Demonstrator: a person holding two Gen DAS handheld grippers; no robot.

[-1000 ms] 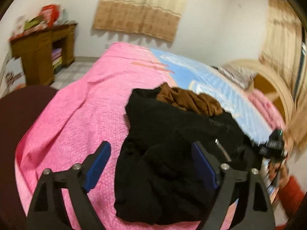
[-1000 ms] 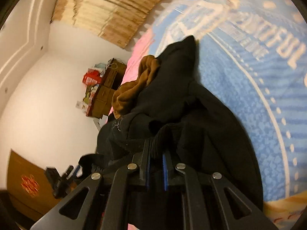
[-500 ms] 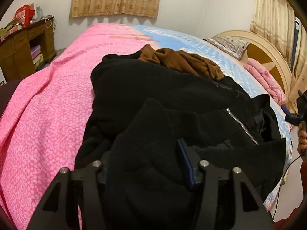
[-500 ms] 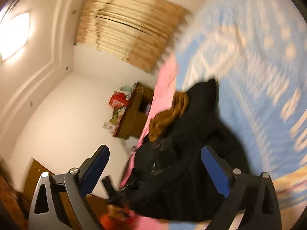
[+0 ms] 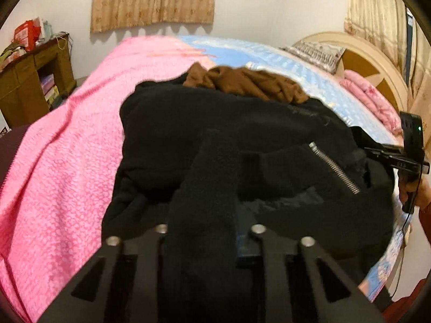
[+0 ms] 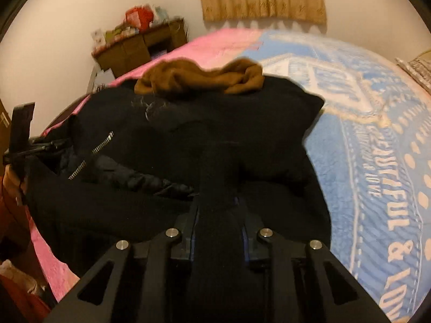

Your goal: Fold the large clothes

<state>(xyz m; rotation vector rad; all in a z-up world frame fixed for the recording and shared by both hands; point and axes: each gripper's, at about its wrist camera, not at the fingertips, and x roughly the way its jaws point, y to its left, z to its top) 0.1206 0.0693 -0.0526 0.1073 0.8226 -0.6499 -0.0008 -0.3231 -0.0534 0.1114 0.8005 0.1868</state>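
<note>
The black jacket (image 5: 242,140) lies heaped on the bed (image 5: 67,161), its bulk running from 6 o'clock up to 12 in both wrist views, with a brown garment (image 5: 250,83) at its far edge; the left gripper (image 5: 202,231) is closing narrow on a thick black fold that rises between its jaws; the right gripper (image 6: 218,215) likewise is closing on a ridge of the same cloth; the zipper (image 5: 334,167) sits at 2 o'clock from the left gripper and 10 o'clock from the right, so the jacket's opening lies between them; both are equally near.

Black jacket (image 5: 188,123), brown garment (image 5: 250,83), pink speckled bedspread (image 5: 67,161), blue lettered blanket (image 6: 377,161).
</note>
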